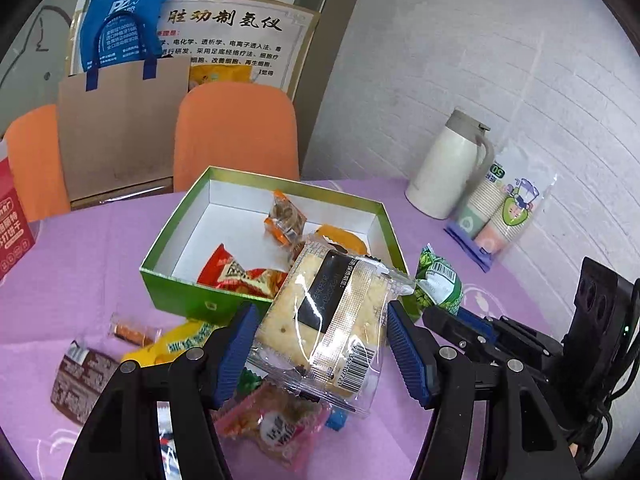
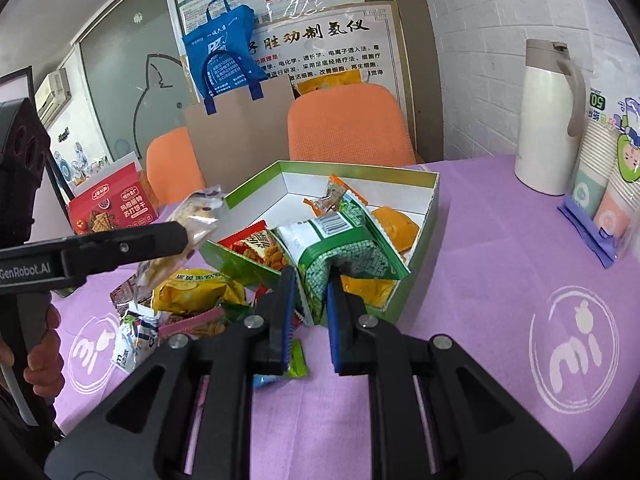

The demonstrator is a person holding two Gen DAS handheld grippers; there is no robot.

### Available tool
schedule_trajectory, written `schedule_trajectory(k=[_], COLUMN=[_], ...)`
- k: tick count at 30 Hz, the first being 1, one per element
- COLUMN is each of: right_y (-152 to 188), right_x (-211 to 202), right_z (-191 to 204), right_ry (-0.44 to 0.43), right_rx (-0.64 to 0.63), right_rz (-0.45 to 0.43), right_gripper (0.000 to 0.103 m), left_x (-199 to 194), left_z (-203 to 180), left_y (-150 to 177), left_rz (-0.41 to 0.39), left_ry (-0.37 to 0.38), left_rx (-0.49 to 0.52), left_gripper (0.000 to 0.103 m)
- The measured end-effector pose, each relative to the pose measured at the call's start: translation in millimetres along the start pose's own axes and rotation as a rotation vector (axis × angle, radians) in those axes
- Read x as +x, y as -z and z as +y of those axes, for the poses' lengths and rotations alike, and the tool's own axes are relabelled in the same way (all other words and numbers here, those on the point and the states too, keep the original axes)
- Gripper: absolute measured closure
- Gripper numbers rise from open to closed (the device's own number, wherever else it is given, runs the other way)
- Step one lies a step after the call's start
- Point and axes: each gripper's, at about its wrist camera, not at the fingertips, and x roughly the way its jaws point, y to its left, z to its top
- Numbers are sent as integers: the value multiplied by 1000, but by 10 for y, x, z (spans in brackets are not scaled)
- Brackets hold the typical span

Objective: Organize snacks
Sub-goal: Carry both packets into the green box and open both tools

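Your left gripper [image 1: 322,354] clamps the clear-wrapped cracker packet [image 1: 324,320] just short of the green box [image 1: 224,304], which lies straight ahead. Your right gripper [image 2: 312,304] pinches the green snack bag [image 2: 340,252], already over the box's near corner. "GenRobot.AI" is printed on the left tool.

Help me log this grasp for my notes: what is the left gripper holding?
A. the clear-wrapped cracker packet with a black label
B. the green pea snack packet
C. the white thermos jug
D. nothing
A: the left gripper is closed on the clear-wrapped cracker packet with a black label, its blue pads pressing both sides, held near the green cardboard box; the right gripper holds the green one.
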Motion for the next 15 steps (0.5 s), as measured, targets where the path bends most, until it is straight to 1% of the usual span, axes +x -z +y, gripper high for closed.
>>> schedule_trajectory(k=[6, 10, 13, 14, 15], right_y=[-164, -221, -251, -257, -253], right_x=[409, 660, 792, 799, 785], right_z=[-97, -205, -206, -194, -186], right_ry=[14, 18, 41, 38, 36], right_rx=[-12, -3, -43, -63, -77], right_rz=[41, 68, 78, 69, 57], right_gripper=[87, 86, 77, 66, 51], left_x=[437, 698, 839, 857, 870], left_z=[101, 154, 177, 184, 196], left_y=[-313, -414, -434, -431, -426], left_rz=[33, 60, 70, 64, 65], left_ry=[-39, -45, -53, -57, -62], left_rx=[-13, -10, 1, 4, 2], left_gripper=[37, 37, 35, 31, 26])
